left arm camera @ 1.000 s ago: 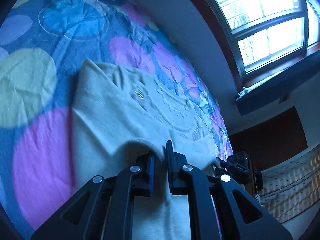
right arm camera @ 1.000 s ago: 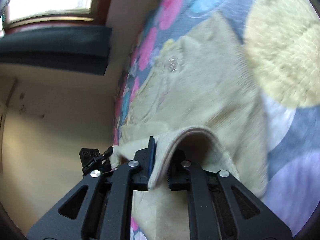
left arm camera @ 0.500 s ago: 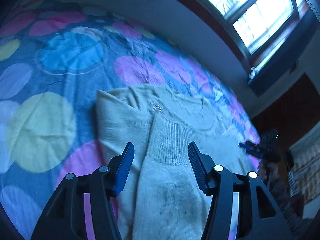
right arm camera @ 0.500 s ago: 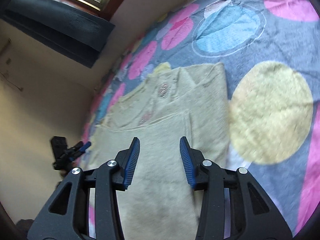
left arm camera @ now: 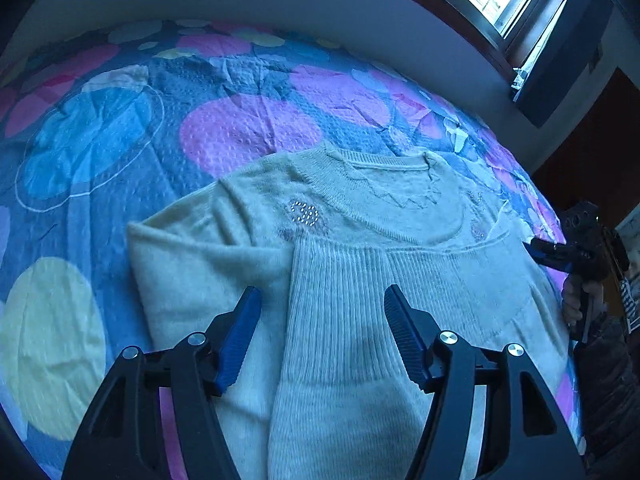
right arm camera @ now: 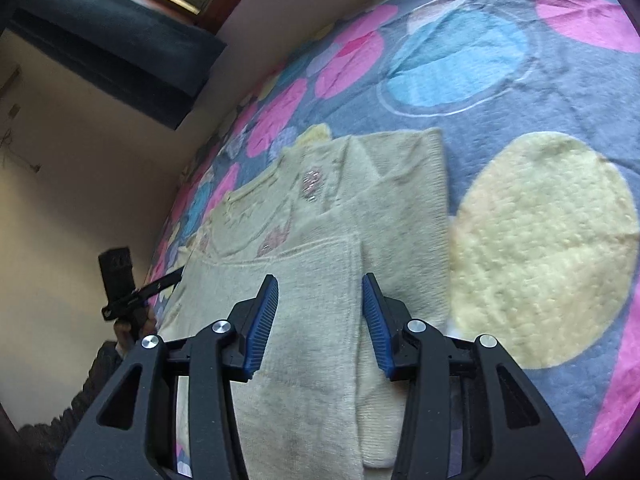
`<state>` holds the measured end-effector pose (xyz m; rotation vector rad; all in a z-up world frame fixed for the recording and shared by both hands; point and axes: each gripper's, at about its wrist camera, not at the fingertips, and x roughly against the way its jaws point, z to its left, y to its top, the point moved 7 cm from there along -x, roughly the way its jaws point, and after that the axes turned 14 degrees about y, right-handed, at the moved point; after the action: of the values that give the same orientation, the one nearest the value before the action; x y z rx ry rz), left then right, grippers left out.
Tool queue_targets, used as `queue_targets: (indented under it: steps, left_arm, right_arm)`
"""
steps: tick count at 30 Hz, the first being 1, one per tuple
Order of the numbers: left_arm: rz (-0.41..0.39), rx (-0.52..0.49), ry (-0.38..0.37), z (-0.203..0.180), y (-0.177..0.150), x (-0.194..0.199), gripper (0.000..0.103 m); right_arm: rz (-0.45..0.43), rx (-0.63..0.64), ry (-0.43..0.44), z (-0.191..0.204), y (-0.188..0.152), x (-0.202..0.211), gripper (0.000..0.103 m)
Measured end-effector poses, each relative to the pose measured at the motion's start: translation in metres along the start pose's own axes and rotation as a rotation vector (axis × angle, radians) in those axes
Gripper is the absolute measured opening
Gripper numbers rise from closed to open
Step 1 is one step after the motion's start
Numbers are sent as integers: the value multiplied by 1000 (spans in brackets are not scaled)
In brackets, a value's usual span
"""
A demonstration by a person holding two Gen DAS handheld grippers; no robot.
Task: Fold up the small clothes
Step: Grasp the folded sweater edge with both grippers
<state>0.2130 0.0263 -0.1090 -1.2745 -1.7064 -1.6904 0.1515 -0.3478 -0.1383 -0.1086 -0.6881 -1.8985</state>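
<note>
sweater (left arm camera: 360, 216) lies flat on the bed (left arm camera: 100, 128) | bottom part is folded up over the chest | left tongs (left arm camera: 322, 334) and right tongs (right arm camera: 320, 318) wide, just opened, hold nothing | left to do, I judge: sides, sleeves

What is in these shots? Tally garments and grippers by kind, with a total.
Cream knitted sweater, partly folded on the spotted bedspread: 1
Black two-finger grippers, left gripper and right gripper, both open: 2
Total: 3
</note>
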Motion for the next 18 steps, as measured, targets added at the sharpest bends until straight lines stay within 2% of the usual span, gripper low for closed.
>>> queue_targets:
  steps: [3,6,9,10,11,12,14,16,18]
  left_arm:
    - [2,8,-24,-3,2,-1,58]
    - [13,-23,-26,-8,-1,-2,44]
    - [12,-60,2,-13,-4,-2,44]
    - [8,-71,11,-15,-5,-2,43]
    - [4,-78,18,-16,-4,-2,39]
    - [0,-85,33,-17,-4,-3,28]
    - [2,-97,66,-18,-5,-5,15]
    - [-12,-112,99,-21,-5,-4,6]
    - [-36,-120,130,-24,-6,1,5]
  right_arm:
    - [16,21,5,3,0,-5,45]
    - [14,15,20,3,4,-7,45]
    - [20,25,9,1,3,-8,42]
    - [22,34,-4,1,2,-6,35]
    - [24,45,-23,2,3,-8,27]
    - [26,57,-43,2,3,-9,22]
    - [28,82,-74,3,3,-10,5]
    - [27,107,-102,5,2,-11,5]
    - [14,147,-137,12,2,-10,4]
